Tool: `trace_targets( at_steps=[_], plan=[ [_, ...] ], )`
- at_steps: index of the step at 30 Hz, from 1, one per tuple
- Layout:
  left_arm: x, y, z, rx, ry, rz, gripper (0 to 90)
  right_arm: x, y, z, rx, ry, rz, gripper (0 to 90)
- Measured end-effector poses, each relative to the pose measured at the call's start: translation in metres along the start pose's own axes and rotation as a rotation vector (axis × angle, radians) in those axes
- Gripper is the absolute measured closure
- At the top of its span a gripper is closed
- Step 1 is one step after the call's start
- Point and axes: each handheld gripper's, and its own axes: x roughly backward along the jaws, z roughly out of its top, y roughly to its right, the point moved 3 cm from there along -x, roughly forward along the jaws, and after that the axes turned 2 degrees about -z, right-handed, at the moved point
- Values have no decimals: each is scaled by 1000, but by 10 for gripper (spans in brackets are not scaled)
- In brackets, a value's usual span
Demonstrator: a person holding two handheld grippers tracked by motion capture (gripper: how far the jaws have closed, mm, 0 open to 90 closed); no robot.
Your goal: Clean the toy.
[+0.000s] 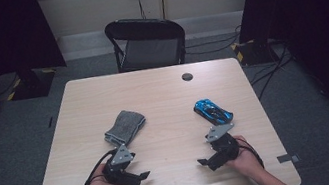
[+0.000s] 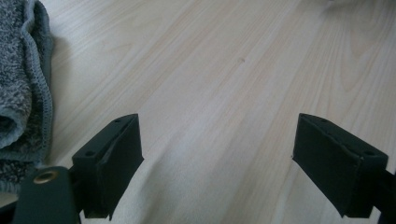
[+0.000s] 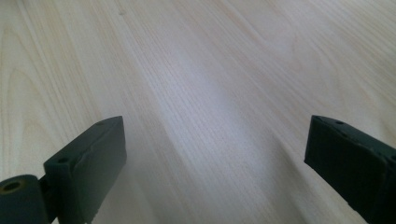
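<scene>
While both tools gape, towel (image 1: 125, 126) and car (image 1: 212, 111) lie untouched.

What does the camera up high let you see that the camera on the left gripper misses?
From the high view alone: the blue toy car, a black chair behind the table, both hands, and the right gripper. From the left gripper view alone: a close look at the towel's stitched edge and the left gripper with its jaws wide apart over bare wood. Shared by both: the grey towel and the wooden table.
</scene>
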Motion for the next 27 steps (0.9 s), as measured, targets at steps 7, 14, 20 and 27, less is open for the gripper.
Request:
trace_targets(
  at_steps=[7,14,20,27],
  plan=[
    [4,0,-6,-9,-7,9,151,-2,1,-5,12,-11,1,35],
    [9,-2,-11,-20,-10,23,150,-2,1,-7,20,-7,-7,26],
    [12,-3,-16,-30,-17,34,150,-2,0,-9,31,-13,-5,23],
    [15,-5,-21,-42,-15,42,151,-3,1,-12,11,2,11,11]
  ],
)
